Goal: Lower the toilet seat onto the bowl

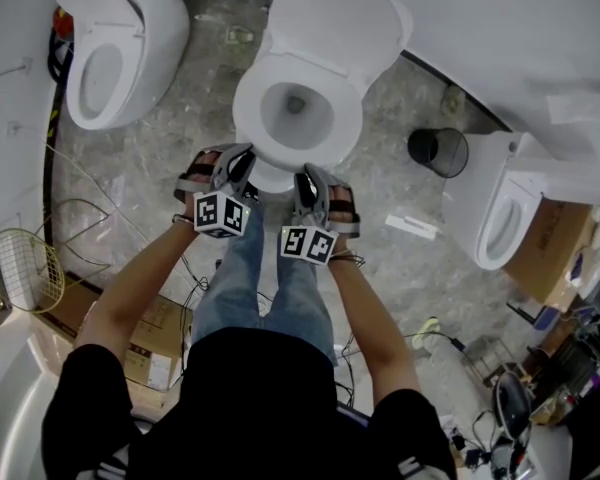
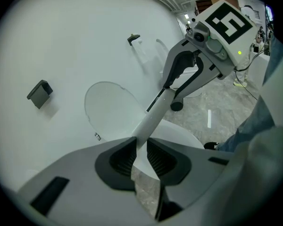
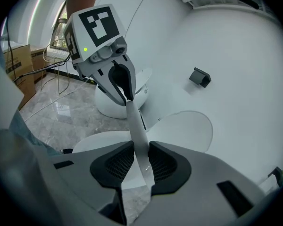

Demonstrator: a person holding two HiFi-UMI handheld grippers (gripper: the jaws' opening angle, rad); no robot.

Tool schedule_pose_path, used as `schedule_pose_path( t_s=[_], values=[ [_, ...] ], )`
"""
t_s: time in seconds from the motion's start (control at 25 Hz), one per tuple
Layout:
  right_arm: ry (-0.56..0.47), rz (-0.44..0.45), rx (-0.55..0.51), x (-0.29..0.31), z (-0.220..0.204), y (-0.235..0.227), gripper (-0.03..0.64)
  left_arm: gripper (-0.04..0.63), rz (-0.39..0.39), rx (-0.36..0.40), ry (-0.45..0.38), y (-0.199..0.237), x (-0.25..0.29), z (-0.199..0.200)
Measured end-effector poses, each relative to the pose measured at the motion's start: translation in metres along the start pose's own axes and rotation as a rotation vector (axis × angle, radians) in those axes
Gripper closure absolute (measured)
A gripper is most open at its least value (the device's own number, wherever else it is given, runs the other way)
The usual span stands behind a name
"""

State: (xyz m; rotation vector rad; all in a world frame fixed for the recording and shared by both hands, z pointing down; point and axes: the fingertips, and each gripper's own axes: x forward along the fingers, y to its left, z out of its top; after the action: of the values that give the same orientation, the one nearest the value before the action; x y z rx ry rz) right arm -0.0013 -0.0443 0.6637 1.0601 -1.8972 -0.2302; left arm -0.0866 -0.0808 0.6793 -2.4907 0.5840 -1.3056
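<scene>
- With fingers (image 2: 121,158) of left gripper (image 2: 140,150) and right gripper (image 3: 141,160) pinching the toilet seat (image 3: 134,121) front rim, side by side: for level, steady lowering.
- Held low over the bowl (image 1: 272,176), probably not resting yet.

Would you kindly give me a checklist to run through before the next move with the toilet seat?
1. Left gripper clamped on the toilet seat: ok.
2. Right gripper clamped on the seat: ok.
3. Lid upright, out of the way: ok.
4. Bowl opening free of objects: ok.
5. Seat resting flat on the bowl rim: cannot tell.
</scene>
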Motion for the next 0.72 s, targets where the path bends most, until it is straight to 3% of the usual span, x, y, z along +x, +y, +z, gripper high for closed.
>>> schedule_pose_path(
  t_s=[0.72],
  values=[
    [0.032, 0.056, -0.049, 0.0, -0.016, 0.047, 0.497, 0.523, -0.007, 0.022, 0.046, -0.039, 0.001, -0.028]
  ],
)
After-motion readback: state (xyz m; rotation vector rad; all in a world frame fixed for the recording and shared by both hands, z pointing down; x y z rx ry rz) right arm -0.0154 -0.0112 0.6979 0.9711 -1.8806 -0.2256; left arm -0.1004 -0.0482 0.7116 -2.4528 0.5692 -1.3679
